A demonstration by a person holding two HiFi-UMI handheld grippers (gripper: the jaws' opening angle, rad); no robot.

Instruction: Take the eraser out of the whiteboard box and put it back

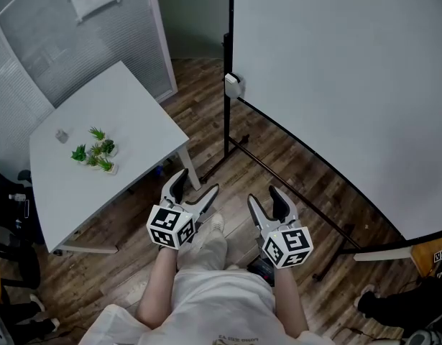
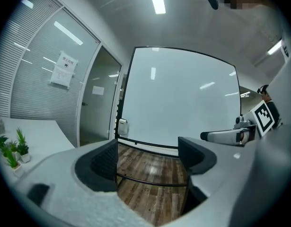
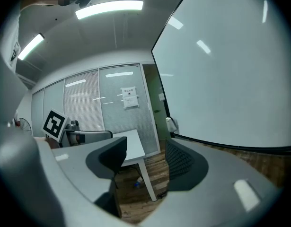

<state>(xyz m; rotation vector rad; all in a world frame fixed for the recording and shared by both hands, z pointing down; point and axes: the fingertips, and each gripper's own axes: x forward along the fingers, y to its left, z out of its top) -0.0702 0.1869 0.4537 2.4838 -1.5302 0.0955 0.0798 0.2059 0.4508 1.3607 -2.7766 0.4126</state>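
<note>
A large whiteboard stands on a black frame ahead and to the right. A small white box hangs at its lower left corner; the box also shows in the left gripper view and the right gripper view. I cannot make out the eraser in it. My left gripper and right gripper are side by side over the wooden floor, well short of the box. Both are open with nothing between their fingers; the left gripper and the right gripper show only floor and furniture through the gap.
A white table stands to the left with small potted plants and a little bottle on it. The board's black stand legs run across the floor ahead. A glass partition with blinds lies behind the table.
</note>
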